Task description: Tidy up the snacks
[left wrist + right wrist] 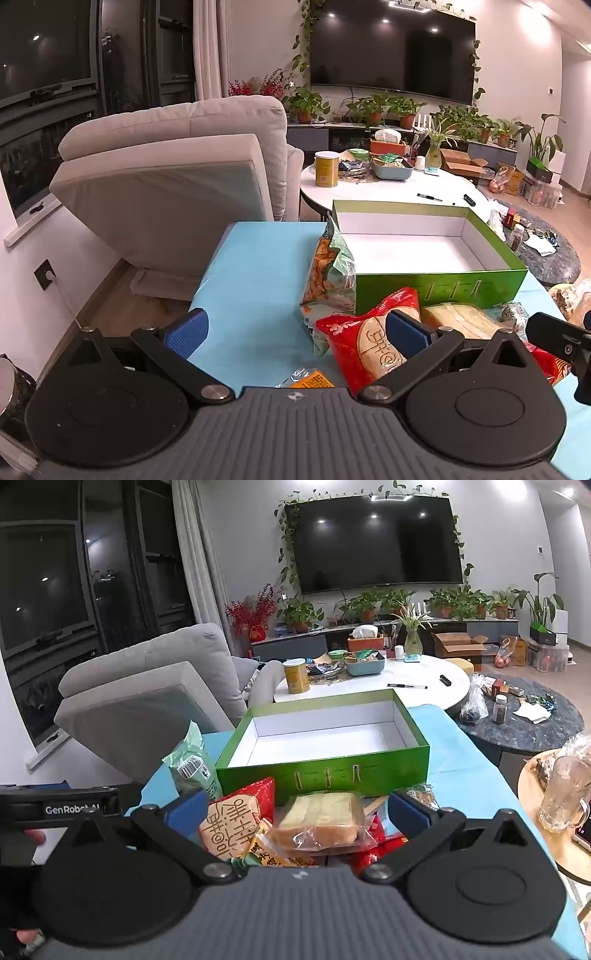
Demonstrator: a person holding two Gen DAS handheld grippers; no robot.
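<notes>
Both grippers hover low over the snack pile with jaws spread wide and nothing held; the right gripper (pixel 295 814) straddles the bread pack (pixel 319 821), a soft loaf slab in clear crinkly film whose long axis runs across the gap between the blue ribbed pads (pixel 186 808); the left gripper (pixel 295 330) sits farther left, its right pad over the glossy red bag (pixel 360 345); so the right hand looks nearer the bread; a puffy green bag (pixel 330 284) stands upright against the box's left corner; the green box (pixel 325 771), rigid card with a white empty inside, lies just beyond the pile on the blue cloth (pixel 255 295), straight ahead of both jaws.
</notes>
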